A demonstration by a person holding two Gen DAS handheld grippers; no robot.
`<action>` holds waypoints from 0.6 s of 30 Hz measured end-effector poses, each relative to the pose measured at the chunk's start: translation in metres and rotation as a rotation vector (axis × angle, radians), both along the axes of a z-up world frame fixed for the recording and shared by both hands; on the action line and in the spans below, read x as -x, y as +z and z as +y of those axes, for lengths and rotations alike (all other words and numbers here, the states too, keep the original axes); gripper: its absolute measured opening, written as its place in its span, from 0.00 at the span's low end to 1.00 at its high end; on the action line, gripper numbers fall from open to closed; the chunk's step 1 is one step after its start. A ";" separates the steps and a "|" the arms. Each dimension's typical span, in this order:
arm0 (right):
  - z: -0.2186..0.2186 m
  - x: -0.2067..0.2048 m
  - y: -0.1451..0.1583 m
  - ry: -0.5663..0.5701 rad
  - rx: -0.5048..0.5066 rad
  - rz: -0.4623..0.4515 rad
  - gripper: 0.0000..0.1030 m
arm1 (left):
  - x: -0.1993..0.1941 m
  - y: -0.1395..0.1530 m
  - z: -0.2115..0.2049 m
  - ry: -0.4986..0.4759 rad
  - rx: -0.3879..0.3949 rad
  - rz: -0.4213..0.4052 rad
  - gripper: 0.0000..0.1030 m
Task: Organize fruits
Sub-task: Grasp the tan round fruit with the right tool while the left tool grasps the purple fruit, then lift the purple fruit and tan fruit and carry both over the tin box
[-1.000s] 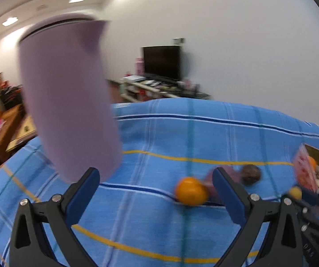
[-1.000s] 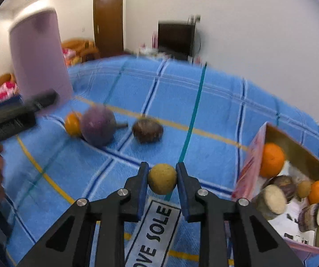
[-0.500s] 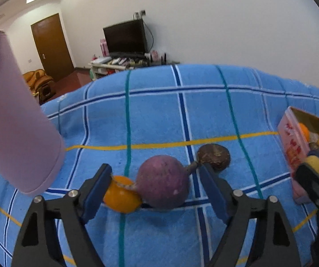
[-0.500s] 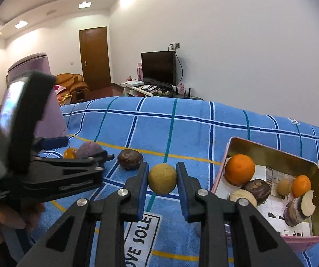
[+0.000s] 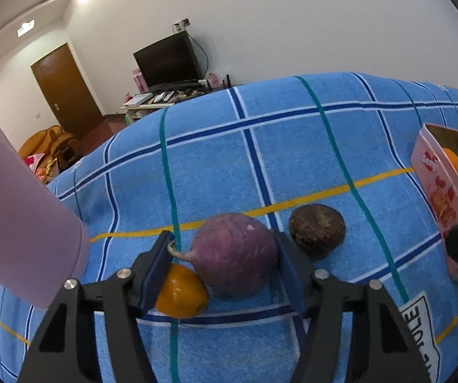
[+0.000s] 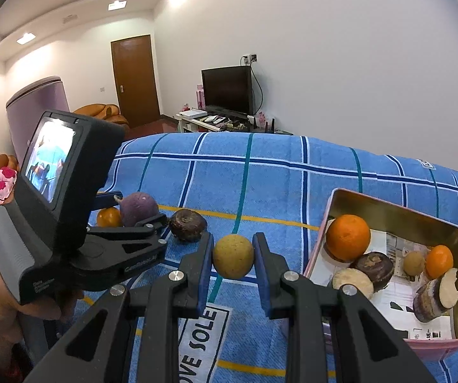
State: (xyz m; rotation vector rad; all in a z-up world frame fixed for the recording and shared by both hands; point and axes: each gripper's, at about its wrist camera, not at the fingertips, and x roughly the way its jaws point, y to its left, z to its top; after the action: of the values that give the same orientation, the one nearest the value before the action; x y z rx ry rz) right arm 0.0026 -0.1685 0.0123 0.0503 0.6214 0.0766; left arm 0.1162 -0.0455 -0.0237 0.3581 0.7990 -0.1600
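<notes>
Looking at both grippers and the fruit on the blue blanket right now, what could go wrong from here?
1. The left gripper, whose jaws have just been closing, brackets both the round purple radish and the small orange fruit touching it, so it may pinch or knock both.
2. The rough dark brown fruit lies close beside that gripper's right finger and could get nudged.
3. The right gripper holds the yellow-brown ball-shaped fruit near its fingertips; it might slip before reaching the pink metal tin.

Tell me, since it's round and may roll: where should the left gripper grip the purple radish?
Across the radish's widest middle, from above and behind, as the left gripper now straddles it. Keep the left finger between it and the touching orange, clear of the tail.
</notes>
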 end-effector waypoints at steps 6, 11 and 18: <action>-0.003 0.000 0.000 -0.015 -0.008 -0.002 0.26 | 0.010 0.007 0.009 -0.015 0.088 -0.010 0.57; -0.001 0.004 0.002 -0.014 0.006 -0.024 0.26 | 0.026 0.028 0.031 -0.059 0.340 -0.052 0.57; 0.002 0.017 0.010 -0.039 0.057 -0.122 0.26 | 0.049 0.054 0.035 -0.179 0.513 -0.137 0.57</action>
State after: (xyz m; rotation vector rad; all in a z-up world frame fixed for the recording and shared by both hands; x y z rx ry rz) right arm -0.0144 -0.1669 0.0227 0.0027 0.5006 0.0240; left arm 0.0670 -0.0105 0.0307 -0.0465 0.5646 -0.4916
